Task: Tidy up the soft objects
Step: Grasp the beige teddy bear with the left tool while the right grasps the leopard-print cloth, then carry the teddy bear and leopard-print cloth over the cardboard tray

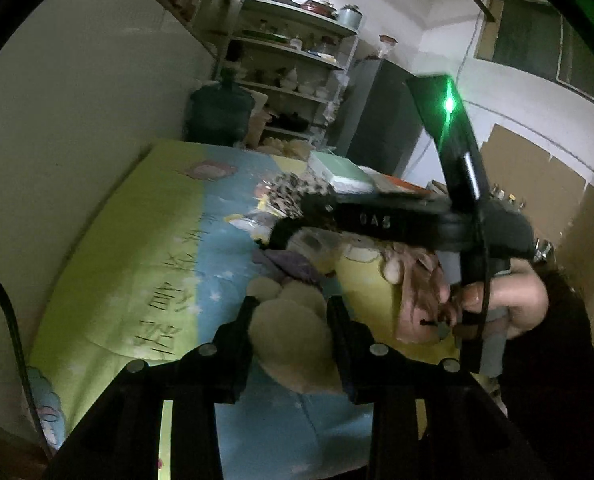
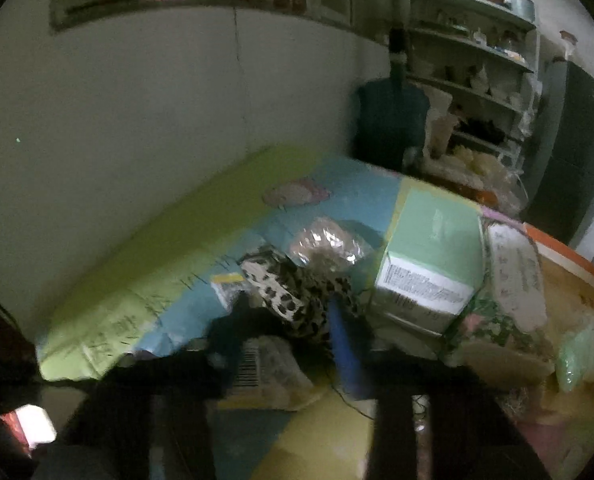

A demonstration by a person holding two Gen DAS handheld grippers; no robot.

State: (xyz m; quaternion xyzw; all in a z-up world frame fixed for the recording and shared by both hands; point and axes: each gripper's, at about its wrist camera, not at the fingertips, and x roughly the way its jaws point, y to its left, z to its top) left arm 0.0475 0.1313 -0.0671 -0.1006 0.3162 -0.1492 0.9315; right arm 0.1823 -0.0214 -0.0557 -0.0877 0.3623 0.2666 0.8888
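Note:
My left gripper (image 1: 293, 308) is shut on a cream plush toy (image 1: 293, 336) and holds it over the green and blue bedsheet (image 1: 145, 248). A pink plush toy (image 1: 417, 288) lies to its right, partly behind the hand that holds my right gripper (image 1: 289, 224). That gripper reaches toward a leopard-print cloth (image 1: 293, 192). In the right wrist view the leopard-print cloth (image 2: 297, 292) lies just beyond my right gripper (image 2: 285, 320), whose dark, blurred fingers stand apart. A purple cloth (image 1: 289, 264) lies under the right gripper.
A green and white box (image 2: 429, 248) and a floral pack (image 2: 509, 276) sit on the bed's right side. A clear bag (image 2: 329, 244) lies behind the leopard cloth. A shelf unit (image 1: 293, 72), a water jug (image 1: 221, 112) and a dark cabinet (image 1: 381, 120) stand beyond the bed.

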